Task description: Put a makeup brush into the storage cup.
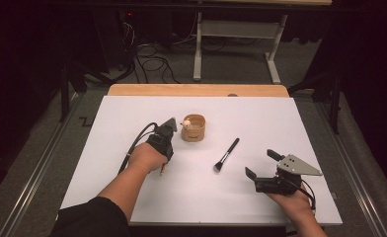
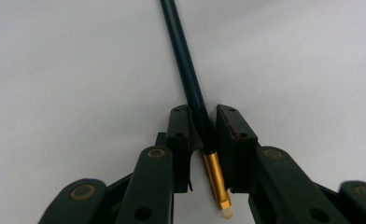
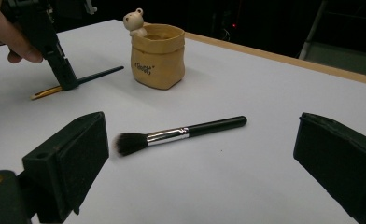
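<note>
Gold-ferruled slim brush [image 2: 197,105], tip toward your wrist, sat clamped in your left gripper [image 2: 203,128]; right gripper [image 3: 200,154] gaped; pot [image 3: 158,56] lettering unreadable.

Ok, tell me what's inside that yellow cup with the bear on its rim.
Nothing that can be made out: the yellow cup stands upright, and its inside is hidden by its wall. The bear sits on the rim. Both brushes lie outside it.

Left gripper [image 1: 163,167]: black body, with a black cable trailing from it; jaw links carried brass-ringed pivots and round holes. Right gripper [image 1: 260,163]: black, topped by a grey three-cornered plate with small holes. The person wore a black sleeve [image 1: 90,218].
</note>
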The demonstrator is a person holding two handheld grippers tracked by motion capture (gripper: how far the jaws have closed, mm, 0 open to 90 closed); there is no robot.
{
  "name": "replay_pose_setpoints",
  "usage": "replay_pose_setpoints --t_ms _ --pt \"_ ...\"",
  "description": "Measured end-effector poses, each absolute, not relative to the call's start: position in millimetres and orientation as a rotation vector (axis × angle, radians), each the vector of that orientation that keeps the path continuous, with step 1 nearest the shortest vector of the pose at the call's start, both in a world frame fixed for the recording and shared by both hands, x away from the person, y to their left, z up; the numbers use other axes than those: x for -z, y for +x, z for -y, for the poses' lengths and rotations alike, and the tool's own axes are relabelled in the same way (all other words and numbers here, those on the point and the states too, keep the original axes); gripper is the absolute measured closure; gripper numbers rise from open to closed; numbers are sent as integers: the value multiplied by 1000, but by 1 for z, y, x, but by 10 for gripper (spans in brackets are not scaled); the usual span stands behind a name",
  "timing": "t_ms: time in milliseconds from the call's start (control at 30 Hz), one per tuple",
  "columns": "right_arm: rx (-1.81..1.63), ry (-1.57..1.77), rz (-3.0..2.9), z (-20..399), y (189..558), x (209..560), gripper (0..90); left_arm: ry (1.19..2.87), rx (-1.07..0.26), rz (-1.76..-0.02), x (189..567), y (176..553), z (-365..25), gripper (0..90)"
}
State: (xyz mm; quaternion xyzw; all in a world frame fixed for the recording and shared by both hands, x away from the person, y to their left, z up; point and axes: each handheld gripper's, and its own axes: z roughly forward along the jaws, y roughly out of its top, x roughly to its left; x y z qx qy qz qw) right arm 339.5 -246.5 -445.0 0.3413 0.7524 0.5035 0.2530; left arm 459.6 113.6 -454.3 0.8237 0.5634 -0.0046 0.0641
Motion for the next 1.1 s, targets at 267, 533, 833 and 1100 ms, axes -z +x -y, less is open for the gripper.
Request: replay_pose_setpoints --t_ms 267,533,833,1100 --pt "-1368 924 -2045 246 340 445 38 2492 -10 -1677 454 457 -115 798" --pt "-1367 923 -2046 246 339 445 39 2489 -23 -1650 455 456 -117 826" --pt "-1367 922 -2047 246 339 445 39 2462 -24 -1602 455 451 -123 828" --pt "-1364 928 -2052 246 340 446 39 2468 -33 -1549 455 448 -128 829"
